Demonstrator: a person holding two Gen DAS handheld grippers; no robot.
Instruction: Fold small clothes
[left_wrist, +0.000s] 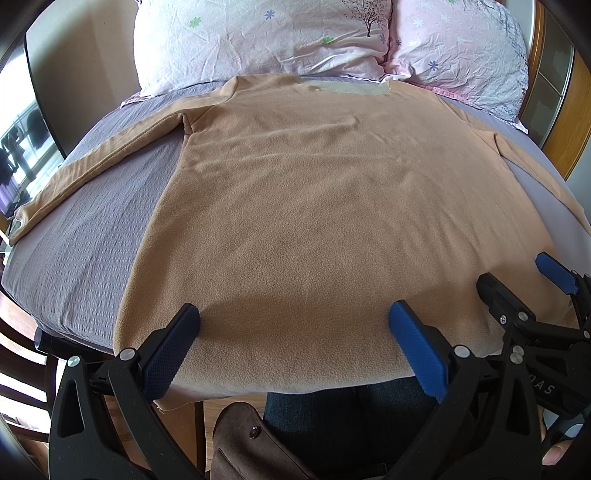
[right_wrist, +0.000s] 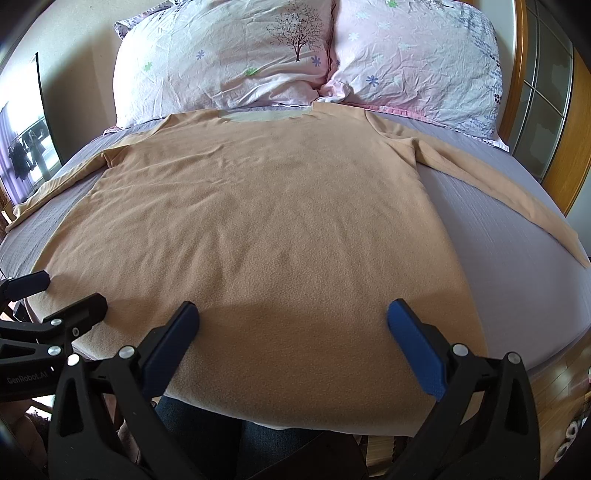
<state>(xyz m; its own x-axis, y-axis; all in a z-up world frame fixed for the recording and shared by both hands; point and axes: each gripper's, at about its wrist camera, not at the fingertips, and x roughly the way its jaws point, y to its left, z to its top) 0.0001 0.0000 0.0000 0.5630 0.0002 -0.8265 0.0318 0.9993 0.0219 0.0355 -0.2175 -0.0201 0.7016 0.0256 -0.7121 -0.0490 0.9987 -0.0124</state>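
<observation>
A tan long-sleeved fleece top (left_wrist: 314, 206) lies flat on the grey bed (left_wrist: 85, 236), collar toward the pillows, both sleeves spread outward. It also shows in the right wrist view (right_wrist: 258, 229). My left gripper (left_wrist: 295, 317) is open and empty, hovering over the hem near the bed's front edge. My right gripper (right_wrist: 293, 315) is open and empty, also over the hem, to the right of the left one. The right gripper shows in the left wrist view (left_wrist: 517, 284), and the left gripper in the right wrist view (right_wrist: 62, 291).
Two floral pillows (right_wrist: 229, 62) (right_wrist: 417, 62) lie at the head of the bed. A wooden headboard frame (right_wrist: 524, 85) stands at the right. The person's jeans-clad legs (left_wrist: 340, 417) are at the bed's front edge. A window (left_wrist: 22, 147) is at the left.
</observation>
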